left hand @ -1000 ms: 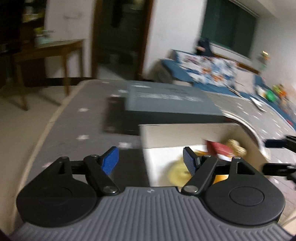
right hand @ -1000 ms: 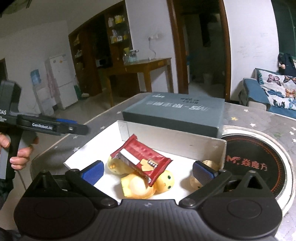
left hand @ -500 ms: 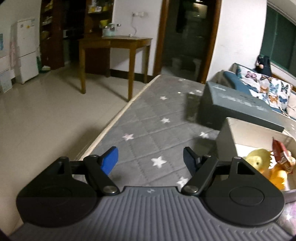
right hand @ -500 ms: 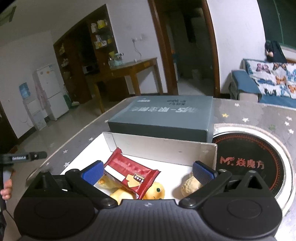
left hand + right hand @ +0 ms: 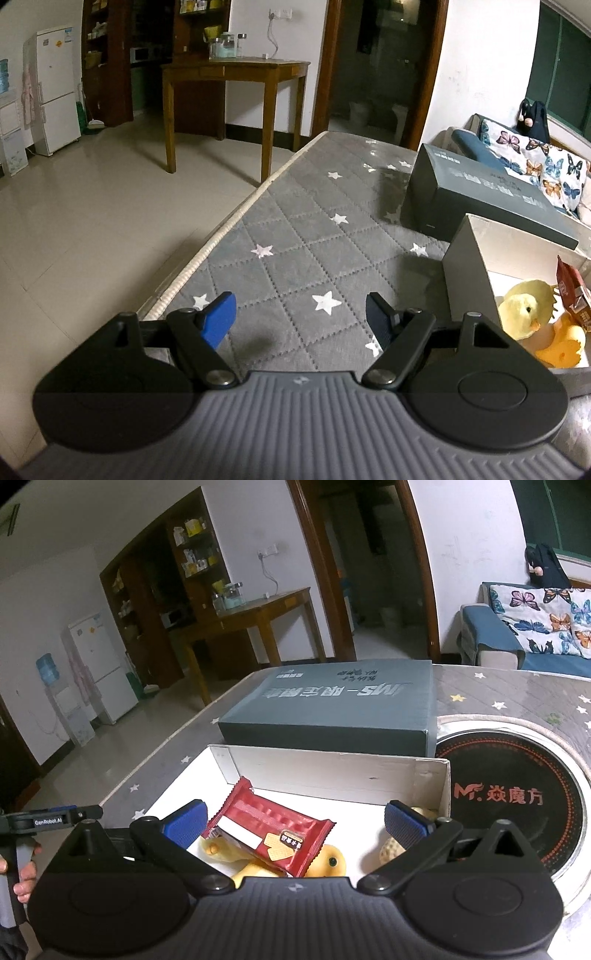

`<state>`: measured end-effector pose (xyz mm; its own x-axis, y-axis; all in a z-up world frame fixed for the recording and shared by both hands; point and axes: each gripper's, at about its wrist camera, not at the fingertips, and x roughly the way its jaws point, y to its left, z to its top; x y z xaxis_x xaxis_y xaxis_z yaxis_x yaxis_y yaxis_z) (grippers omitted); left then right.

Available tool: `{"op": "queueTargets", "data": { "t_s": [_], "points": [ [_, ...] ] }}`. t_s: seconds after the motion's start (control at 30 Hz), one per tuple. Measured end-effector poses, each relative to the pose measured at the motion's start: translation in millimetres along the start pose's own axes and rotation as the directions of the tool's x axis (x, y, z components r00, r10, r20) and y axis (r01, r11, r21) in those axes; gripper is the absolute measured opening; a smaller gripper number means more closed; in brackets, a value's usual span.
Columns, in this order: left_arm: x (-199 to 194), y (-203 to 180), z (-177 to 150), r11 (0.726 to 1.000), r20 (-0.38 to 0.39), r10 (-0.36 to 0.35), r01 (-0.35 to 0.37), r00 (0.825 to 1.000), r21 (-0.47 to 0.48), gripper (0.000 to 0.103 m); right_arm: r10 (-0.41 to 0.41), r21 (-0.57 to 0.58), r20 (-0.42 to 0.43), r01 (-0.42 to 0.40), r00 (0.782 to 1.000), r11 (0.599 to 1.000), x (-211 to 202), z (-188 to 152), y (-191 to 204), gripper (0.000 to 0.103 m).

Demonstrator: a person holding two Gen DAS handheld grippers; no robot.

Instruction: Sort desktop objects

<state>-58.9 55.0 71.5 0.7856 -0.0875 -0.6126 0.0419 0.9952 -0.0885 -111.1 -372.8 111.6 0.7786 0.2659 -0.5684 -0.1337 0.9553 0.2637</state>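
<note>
White box (image 5: pixel 332 771) of sorted items, red snack packet (image 5: pixel 273 834) lying on yellow ducks (image 5: pixel 328 860), is being left behind: left gripper (image 5: pixel 299 317) has been swung aside over bare quilted cover (image 5: pixel 295 236), right gripper (image 5: pixel 295 823) is being drawn back, both wide and empty; sorting is judged nearly finished.

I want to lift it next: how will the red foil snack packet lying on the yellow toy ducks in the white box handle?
The red foil snack packet looks thin and flat, so probably light and floppy. Its glossy wrapper may slip or crinkle between jaws. Resting tilted on the yellow toy ducks, it would likely slide if pushed.
</note>
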Motion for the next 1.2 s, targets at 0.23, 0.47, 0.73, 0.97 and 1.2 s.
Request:
{"op": "queueTargets", "data": {
  "t_s": [0.23, 0.47, 0.73, 0.97, 1.2],
  "points": [
    [-1.6, -4.1, -3.6, 1.000, -0.007, 0.003, -0.003, 1.000, 0.007, 0.076, 0.001, 0.004, -0.004, -0.001, 1.000, 1.000, 1.4, -2.6, -1.5, 0.103],
    [-2.0, -10.1, -3.3, 1.000, -0.011, 0.007, -0.007, 1.000, 0.017, 0.076, -0.005, -0.005, 0.004, 0.005, 1.000, 1.000, -1.9, -3.5, -0.9, 0.103],
    [-4.9, -16.4, -0.1, 0.999, 0.016, 0.025, -0.025, 1.000, 0.039, 0.089, -0.024, 0.007, 0.012, 0.024, 1.000, 1.000, -4.3, 0.3, -8.1, 0.103],
    [-3.9, -15.7, 0.8, 0.999, 0.008, 0.032, -0.032, 0.999, 0.035, 0.089, -0.025, 0.007, 0.009, 0.025, 1.000, 1.000, -2.5, -0.3, -10.9, 0.103],
    [-6.1, -17.3, 2.0, 0.999, 0.015, 0.036, -0.037, 0.999, 0.040, 0.089, -0.030, 0.003, 0.018, 0.030, 0.999, 1.000, -3.8, 1.7, -14.6, 0.103]
  ]
}}
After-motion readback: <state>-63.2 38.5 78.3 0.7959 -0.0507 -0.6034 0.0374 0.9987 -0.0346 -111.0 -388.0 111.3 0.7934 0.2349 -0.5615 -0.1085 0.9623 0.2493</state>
